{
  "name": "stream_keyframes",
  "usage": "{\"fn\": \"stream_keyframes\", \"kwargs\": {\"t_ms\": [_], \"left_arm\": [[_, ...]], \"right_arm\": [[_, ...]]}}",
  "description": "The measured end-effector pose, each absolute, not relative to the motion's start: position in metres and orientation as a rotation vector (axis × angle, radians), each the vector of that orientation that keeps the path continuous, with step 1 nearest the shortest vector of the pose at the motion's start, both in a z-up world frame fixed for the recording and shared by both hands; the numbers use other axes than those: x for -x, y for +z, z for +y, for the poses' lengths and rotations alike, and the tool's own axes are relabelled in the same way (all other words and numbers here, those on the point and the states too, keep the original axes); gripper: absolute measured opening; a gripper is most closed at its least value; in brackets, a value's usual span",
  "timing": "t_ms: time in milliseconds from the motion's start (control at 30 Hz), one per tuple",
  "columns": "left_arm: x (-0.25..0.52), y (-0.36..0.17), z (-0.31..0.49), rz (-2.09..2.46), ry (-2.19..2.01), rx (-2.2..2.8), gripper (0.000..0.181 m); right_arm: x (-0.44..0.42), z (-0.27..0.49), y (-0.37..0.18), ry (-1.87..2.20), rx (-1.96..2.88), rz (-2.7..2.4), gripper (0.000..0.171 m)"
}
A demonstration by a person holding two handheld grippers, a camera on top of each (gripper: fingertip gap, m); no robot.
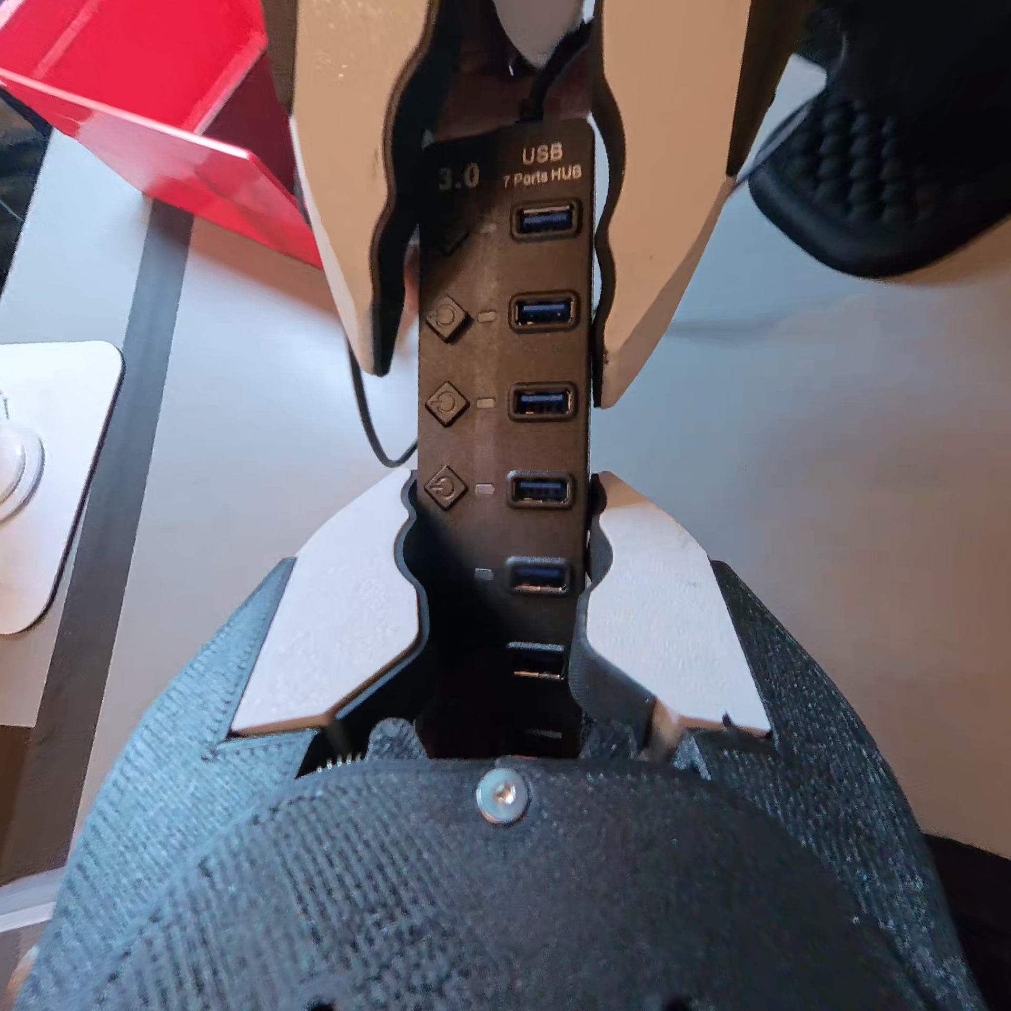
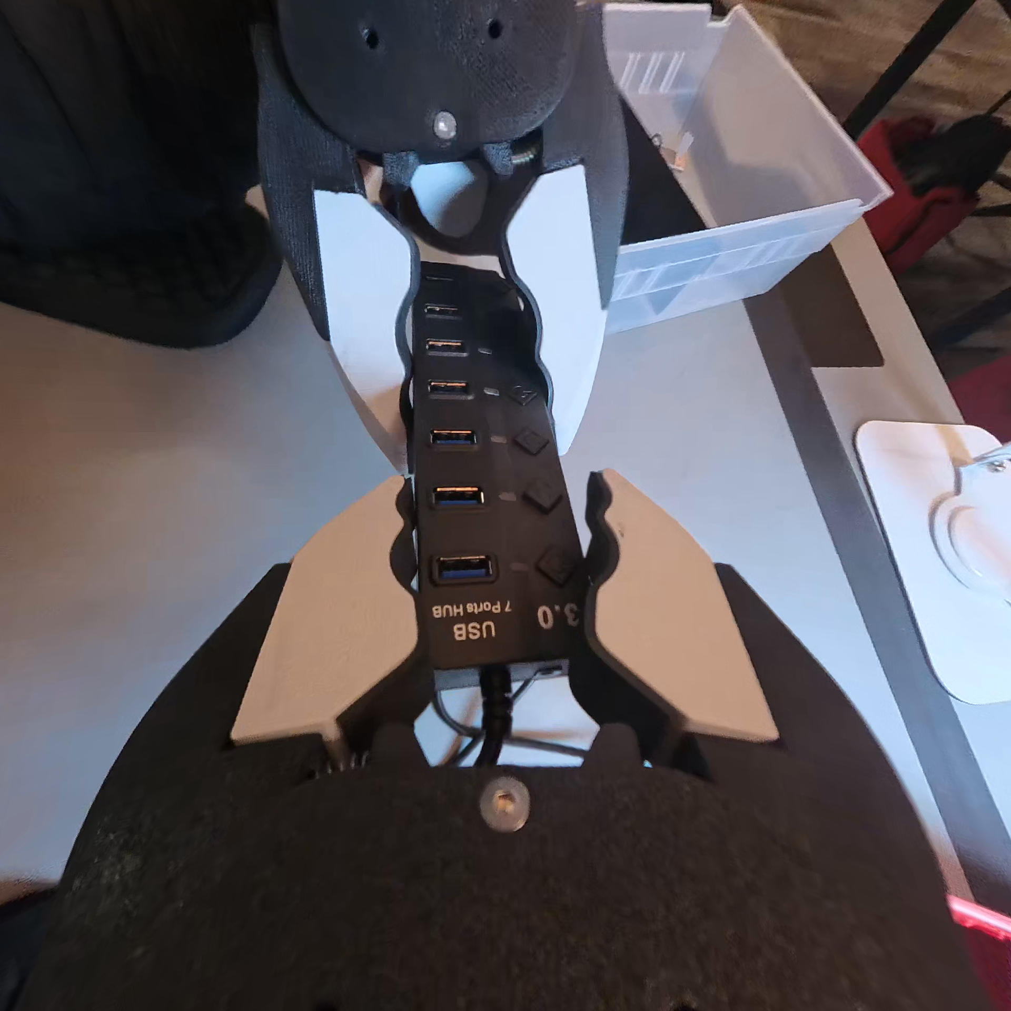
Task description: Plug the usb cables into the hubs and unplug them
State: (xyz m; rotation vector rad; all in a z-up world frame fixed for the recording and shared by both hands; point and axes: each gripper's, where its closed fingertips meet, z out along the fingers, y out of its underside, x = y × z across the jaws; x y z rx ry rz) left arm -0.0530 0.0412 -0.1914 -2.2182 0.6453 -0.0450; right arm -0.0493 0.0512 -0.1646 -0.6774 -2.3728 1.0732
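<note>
A long black USB hub (image 1: 492, 350) with several empty ports and diamond-shaped buttons is held lengthwise above the white table (image 1: 793, 492). My left gripper (image 1: 503, 481) is shut on the hub's end away from its cable. My right gripper (image 1: 492, 388) faces it and grips the cable end. In the right wrist view the right gripper (image 2: 500, 481) closes on the hub (image 2: 492, 476), with the left gripper (image 2: 487, 459) opposite. The hub's own black cable (image 2: 495, 706) hangs from the near end. No plug sits in any port.
A red bin (image 1: 137, 109) stands at the far left, a clear plastic bin (image 2: 738, 191) on the other side. A white square base (image 2: 930, 547) carries a clear fitting. A dark fabric object (image 2: 109, 219) lies on the table. A dark strip (image 1: 109, 492) crosses the tabletop. Both grippers' tips are close together, under 4 cm apart.
</note>
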Motion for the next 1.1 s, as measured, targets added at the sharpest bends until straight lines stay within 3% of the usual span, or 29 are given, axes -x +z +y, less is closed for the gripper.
{"fn": "stream_keyframes", "kwargs": {"t_ms": [133, 267, 667, 967, 1100], "left_arm": [[0.059, -0.184, 0.039, 0.613, -0.114, 2.134, 0.059], [0.058, -0.180, 0.041, 0.622, -0.128, 2.079, 0.058], [0.065, -0.180, 0.043, 0.605, -0.056, 2.080, 0.059], [0.130, -0.080, -0.013, 0.228, 0.014, 1.794, 0.060], [0.176, -0.076, -0.048, 0.046, 0.155, 1.869, 0.056]], "right_arm": [[0.049, 0.059, -0.160, 1.110, 0.699, -2.344, 0.076], [0.051, 0.060, -0.158, 1.116, 0.707, -2.321, 0.066], [0.056, 0.060, -0.171, 1.064, 0.721, -2.353, 0.068], [0.056, 0.090, -0.138, 1.079, 0.737, -2.157, 0.068], [0.049, 0.093, -0.132, 1.130, 0.759, -2.087, 0.068]]}}
